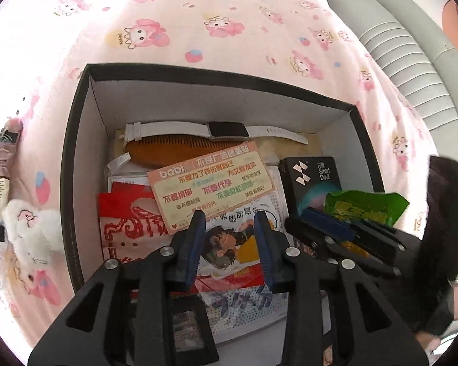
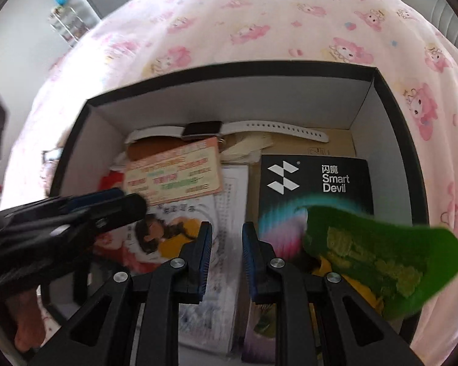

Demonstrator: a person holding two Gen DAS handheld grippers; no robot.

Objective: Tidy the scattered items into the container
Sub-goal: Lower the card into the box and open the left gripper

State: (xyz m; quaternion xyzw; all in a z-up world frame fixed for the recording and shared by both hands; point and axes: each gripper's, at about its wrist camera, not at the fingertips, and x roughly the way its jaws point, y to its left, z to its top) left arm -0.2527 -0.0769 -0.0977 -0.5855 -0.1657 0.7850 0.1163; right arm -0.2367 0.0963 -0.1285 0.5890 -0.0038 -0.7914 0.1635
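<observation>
Left gripper (image 1: 230, 238): we hold it over the box (image 1: 76, 140), fingers apart, nothing between.
Right gripper (image 2: 227, 251): we keep it parted, empty.
Green packet (image 2: 381, 256): inside the box, on the black Smart Devil carton (image 2: 317, 180).

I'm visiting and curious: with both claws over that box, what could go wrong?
The left gripper and right gripper hang close together over the box, so they might bump. The blurred green packet is beside the open right gripper, not in it; it may land crookedly on the Smart Devil box.
</observation>
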